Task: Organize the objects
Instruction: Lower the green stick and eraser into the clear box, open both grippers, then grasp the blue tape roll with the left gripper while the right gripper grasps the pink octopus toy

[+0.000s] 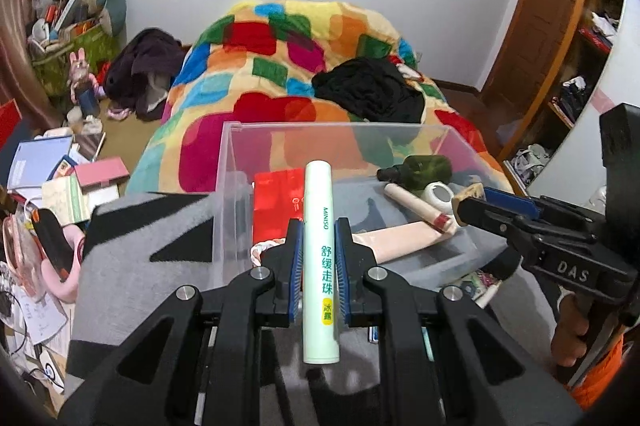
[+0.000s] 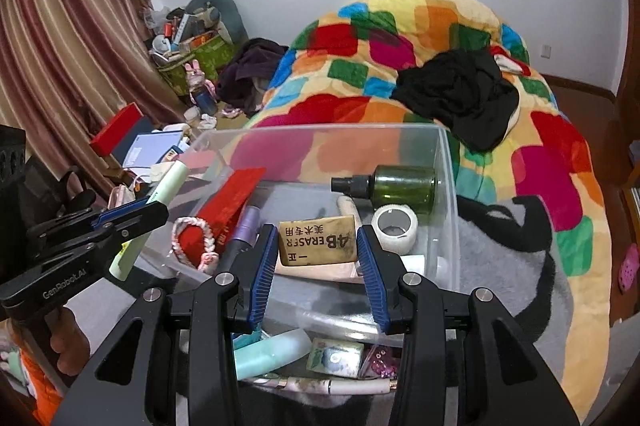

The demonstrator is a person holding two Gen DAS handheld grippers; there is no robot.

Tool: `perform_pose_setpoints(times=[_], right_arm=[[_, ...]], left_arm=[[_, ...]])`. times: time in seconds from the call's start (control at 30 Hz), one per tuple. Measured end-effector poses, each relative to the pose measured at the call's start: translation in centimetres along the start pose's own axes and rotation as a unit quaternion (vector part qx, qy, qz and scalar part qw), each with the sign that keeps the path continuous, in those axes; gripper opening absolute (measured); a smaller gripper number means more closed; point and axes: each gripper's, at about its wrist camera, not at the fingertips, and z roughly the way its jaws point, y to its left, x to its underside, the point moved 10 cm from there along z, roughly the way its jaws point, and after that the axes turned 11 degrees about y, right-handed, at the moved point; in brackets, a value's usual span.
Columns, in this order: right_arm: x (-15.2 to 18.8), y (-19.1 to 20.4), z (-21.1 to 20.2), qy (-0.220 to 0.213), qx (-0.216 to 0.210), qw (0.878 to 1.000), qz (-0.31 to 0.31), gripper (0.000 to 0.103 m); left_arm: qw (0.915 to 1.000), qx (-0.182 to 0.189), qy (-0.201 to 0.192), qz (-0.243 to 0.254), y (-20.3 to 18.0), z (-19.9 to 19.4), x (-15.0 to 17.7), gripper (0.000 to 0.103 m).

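- We are holding the left gripper (image 1: 319, 258) over the near wall of the clear plastic bin (image 1: 232, 162), with its blue pads pinching a pale green tube (image 1: 320, 266).
- The tube is showing green print reading "MINISO", a column of Chinese characters, and a yellow patch near its lower end.
- We are holding the right gripper (image 2: 318, 258) over the same bin, its fingers pinching a tan eraser (image 2: 318, 240) by its short ends.
- The eraser is showing dark print, upside down in the right wrist view, reading "4B ERASER" with Chinese characters beside it.
- The right gripper body is showing "DAS" in the left wrist view; the left gripper body is showing "GenRobot.AI" in the right wrist view.
- The bin is holding a green spray bottle (image 2: 400, 186) lying on its side at the far right, a white tape roll (image 2: 394, 228) just near of it, and a red packet (image 2: 230, 202) at the left.
- The bin's far wall is standing before a multicoloured blanket (image 1: 280, 66); its open top is leaving room above the contents.
- A pile of books and papers (image 1: 60, 178) is crowding the left side.
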Motion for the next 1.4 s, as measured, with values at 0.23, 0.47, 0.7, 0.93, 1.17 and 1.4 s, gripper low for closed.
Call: perform_pose_setpoints(times=[0.23, 0.47, 0.7, 0.93, 1.17, 1.4], right_arm=[[0.7, 0.2, 1.2, 0.016, 0.016, 1.0, -0.019, 0.038], [1.2, 0.7, 0.4, 0.012, 0.018, 0.999, -0.033, 0.038], [2.4, 0.2, -2.5, -0.01, 0.03, 0.998, -0.045, 0.039], [4.2, -0.9, -5.0, -0.029, 0.052, 0.997, -0.051, 0.042], [6.8, -3.1, -3.9, 0.001, 0.07, 0.997, -0.046, 0.044], [8.2, -5.6, -1.1, 0.039, 0.045, 0.998, 0.007, 0.044]], left_arm=[[0.9999, 0.0, 0.01, 0.01, -0.5, 1.0, 0.3, 0.015], [0.9995, 0.008, -0.004, 0.029, -1.7, -0.7, 0.6, 0.016], [0.9979, 0.018, -0.024, 0.058, -3.7, -3.1, 1.8, 0.037], [0.9952, 0.01, -0.015, 0.096, -5.5, -2.9, 4.1, 0.048], [0.9945, -0.014, 0.039, 0.096, -4.0, 0.1, 7.4, 0.048], [0.9922, -0.018, 0.071, 0.101, -4.1, 2.1, 7.8, 0.048]])
